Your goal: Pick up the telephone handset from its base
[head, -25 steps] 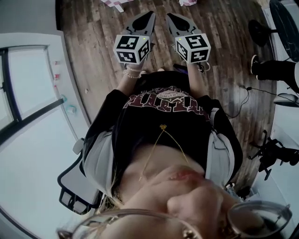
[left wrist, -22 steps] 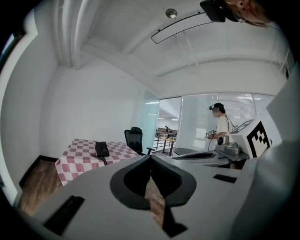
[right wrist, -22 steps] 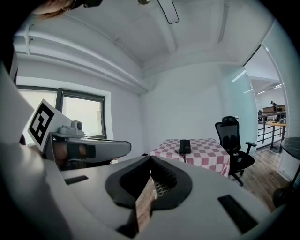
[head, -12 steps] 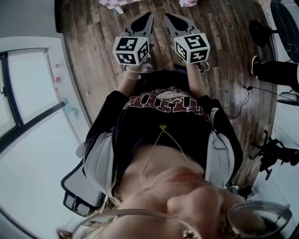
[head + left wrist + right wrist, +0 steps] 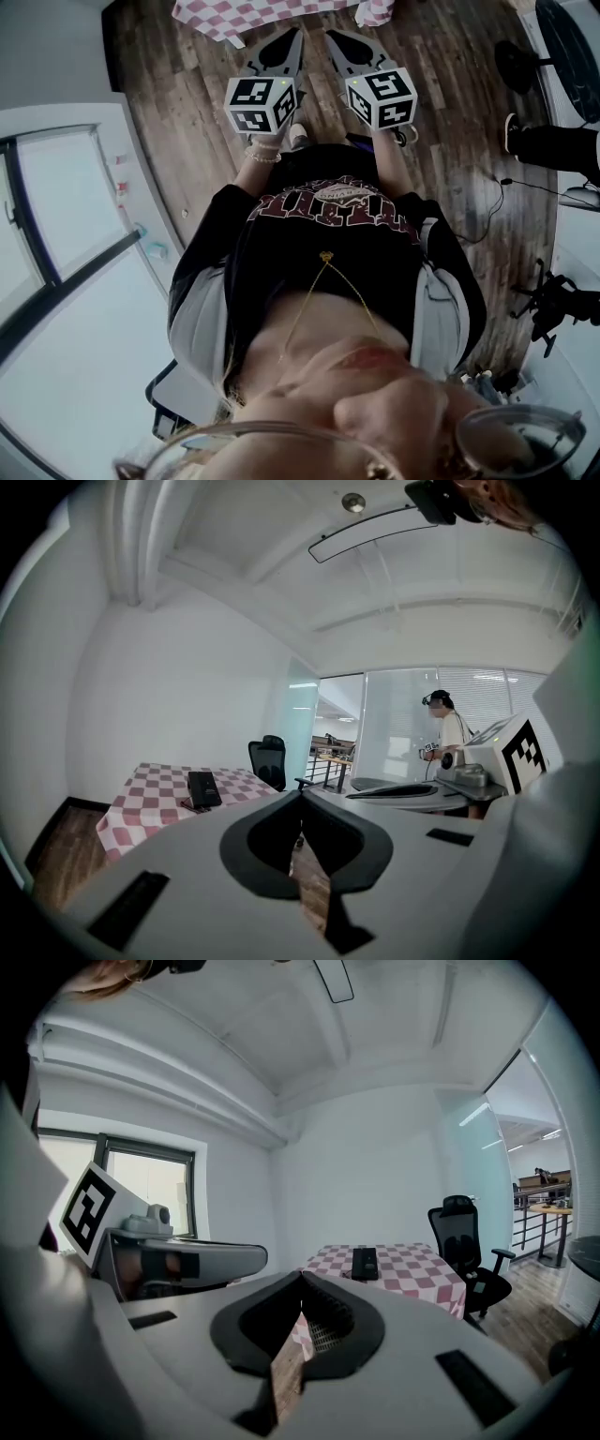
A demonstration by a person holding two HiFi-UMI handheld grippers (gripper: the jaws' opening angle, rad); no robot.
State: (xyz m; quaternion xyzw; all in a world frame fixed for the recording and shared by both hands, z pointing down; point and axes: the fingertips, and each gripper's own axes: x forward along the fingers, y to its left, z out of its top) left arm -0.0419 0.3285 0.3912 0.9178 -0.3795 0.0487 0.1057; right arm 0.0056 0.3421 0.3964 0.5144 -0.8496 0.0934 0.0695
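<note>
Person's stepped closer — checked table [image 5: 281, 13] w/ the phone [image 5: 364, 1263] now near; left gripper [image 5: 287, 45] & right gripper [image 5: 343, 45] jaws together, empty, pickup unstarted.

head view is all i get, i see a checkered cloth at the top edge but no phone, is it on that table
Observer: Yes. The left gripper view shows a black telephone lying on the checkered tablecloth, well ahead of the jaws.
Operator: either gripper holding anything
Observer: No. The left gripper and right gripper each have their jaws together with nothing between them.
Operator: anything next to the table
Observer: A black office chair stands beside it, to the right of the table in the right gripper view.
</note>
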